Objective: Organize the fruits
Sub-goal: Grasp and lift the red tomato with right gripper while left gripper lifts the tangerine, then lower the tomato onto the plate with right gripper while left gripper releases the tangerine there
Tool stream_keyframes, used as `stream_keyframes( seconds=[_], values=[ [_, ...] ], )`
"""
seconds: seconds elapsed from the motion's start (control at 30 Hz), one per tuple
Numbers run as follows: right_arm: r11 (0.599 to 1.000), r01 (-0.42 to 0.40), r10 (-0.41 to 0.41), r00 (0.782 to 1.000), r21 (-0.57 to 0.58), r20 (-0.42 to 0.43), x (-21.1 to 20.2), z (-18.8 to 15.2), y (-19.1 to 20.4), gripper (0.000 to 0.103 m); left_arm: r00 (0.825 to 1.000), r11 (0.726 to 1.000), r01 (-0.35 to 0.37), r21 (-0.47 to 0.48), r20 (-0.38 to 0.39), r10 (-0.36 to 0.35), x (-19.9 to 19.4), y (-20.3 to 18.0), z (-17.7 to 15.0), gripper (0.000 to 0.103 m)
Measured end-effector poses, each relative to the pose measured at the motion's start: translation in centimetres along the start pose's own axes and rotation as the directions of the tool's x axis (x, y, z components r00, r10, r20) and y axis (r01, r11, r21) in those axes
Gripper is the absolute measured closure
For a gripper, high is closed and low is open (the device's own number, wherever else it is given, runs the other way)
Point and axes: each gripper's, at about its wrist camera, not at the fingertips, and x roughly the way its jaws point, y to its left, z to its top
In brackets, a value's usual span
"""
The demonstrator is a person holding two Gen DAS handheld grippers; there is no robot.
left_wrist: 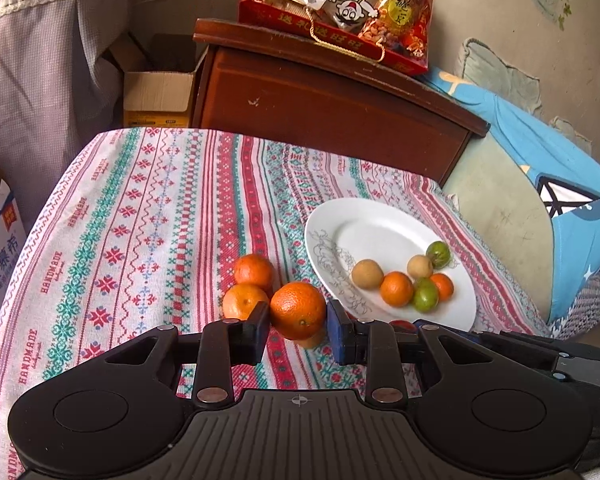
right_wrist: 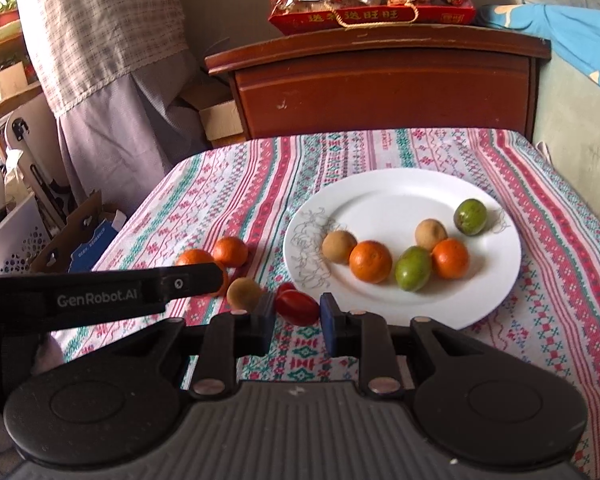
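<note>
A white plate holds two oranges, two green fruits and two brown fruits. My left gripper is shut on an orange, held just above the patterned cloth. Two more oranges lie left of it on the cloth. My right gripper has its jaws around a red tomato lying on the cloth beside the plate; a second tomato sits behind it. A brown fruit lies just left. The left gripper's body crosses the right wrist view.
A wooden cabinet with a red snack package stands behind the table. Cardboard boxes sit at the left. A blue and green seat lies to the right.
</note>
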Motion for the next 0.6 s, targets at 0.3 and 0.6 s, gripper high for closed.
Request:
stream_keyframes(
  seconds=[0.3, 0.6],
  values=[
    [1.0, 0.026, -0.026, 0.997, 0.009, 0.077, -1.3, 3.9, -2.1, 0.079, 0.998, 0.999, 0.046, 0.024, 0.046, -0.047, -0.3, -1.4, 2.9, 0.075],
    [0.995, 0.052, -0.058, 0.996, 0.086, 0.074, 0.5, 5.3, -4.9, 0.079, 0.998, 0.998, 0.062, 0.025, 0.028, -0.063, 3.0, -2.4, 4.7, 0.075]
  ],
)
